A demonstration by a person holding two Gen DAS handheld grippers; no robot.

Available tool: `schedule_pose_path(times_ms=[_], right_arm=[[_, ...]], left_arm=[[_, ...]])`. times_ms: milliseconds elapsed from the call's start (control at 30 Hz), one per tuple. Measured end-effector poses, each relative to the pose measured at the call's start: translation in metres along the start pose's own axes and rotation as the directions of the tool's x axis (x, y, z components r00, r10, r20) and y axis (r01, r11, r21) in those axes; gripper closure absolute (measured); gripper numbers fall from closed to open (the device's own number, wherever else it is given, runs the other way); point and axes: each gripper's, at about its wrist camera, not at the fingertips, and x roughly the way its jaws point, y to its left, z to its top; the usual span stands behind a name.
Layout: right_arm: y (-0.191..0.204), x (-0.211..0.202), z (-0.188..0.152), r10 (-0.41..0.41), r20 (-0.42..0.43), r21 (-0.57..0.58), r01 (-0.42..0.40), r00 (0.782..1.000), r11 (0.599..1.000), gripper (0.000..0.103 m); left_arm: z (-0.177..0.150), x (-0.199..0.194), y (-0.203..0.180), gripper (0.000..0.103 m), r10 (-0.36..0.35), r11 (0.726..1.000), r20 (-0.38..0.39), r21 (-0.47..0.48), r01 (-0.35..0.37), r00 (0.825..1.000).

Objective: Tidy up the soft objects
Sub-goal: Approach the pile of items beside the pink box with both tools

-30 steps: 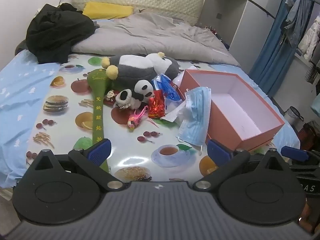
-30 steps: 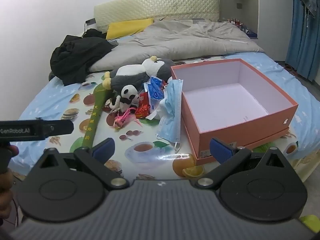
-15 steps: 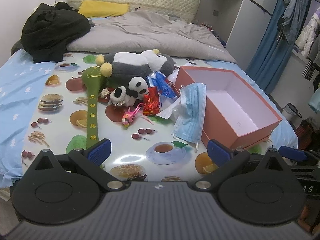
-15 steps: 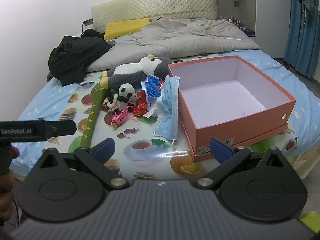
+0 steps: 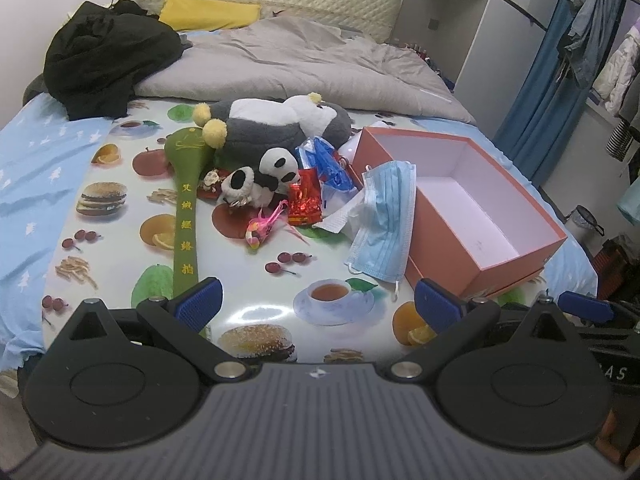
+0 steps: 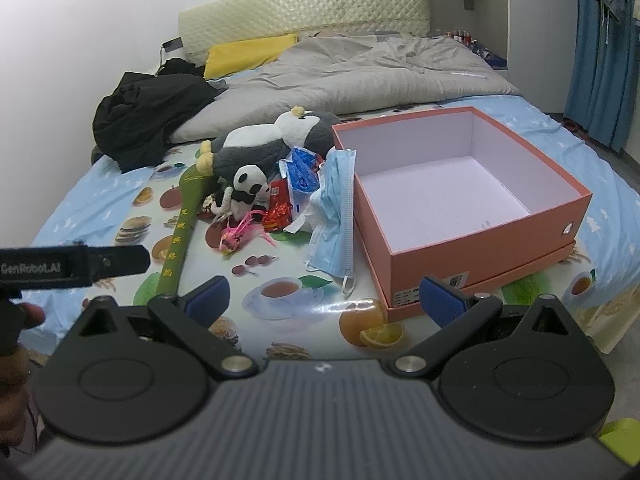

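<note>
An empty orange box (image 5: pixel 516 256) (image 6: pixel 480 248) with a white inside stands on the bed's food-print mat. Left of it lies a pile: a large grey-and-white plush (image 5: pixel 276 128) (image 6: pixel 264 144), a small panda plush (image 5: pixel 268 178) (image 6: pixel 246 190), a green padded stick (image 5: pixel 186 208) (image 6: pixel 180 236), blue face masks (image 5: pixel 386 220) (image 6: pixel 336 212), red snack packets (image 5: pixel 306 200) and a pink toy (image 5: pixel 260 232). My left gripper (image 5: pixel 316 306) and right gripper (image 6: pixel 326 298) both hover open near the mat's front edge, holding nothing.
A grey duvet (image 5: pixel 288 64), a black garment heap (image 5: pixel 104 60) and a yellow pillow (image 5: pixel 208 14) cover the far bed. Blue curtains (image 6: pixel 600 60) and hanging clothes (image 5: pixel 588 36) are at the right. The other gripper (image 6: pixel 72 266) and a hand (image 6: pixel 16 344) show at left.
Both grippers have drawn back and shifted a little, so the pile and box sit slightly farther off. Nothing on the bed has moved.
</note>
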Motion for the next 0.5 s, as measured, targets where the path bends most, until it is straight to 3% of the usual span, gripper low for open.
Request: schedule_pose_path(times_ms=[500], right_arm=[[-0.0011,0.0035,-0.0008,-0.013,-0.001,0.013,0.013,1.000,1.000,0.000]], left_arm=[[-0.0033,0.0061,0.0008,0.000,0.002,1.000,-0.011,0.007,-0.001,1.000]])
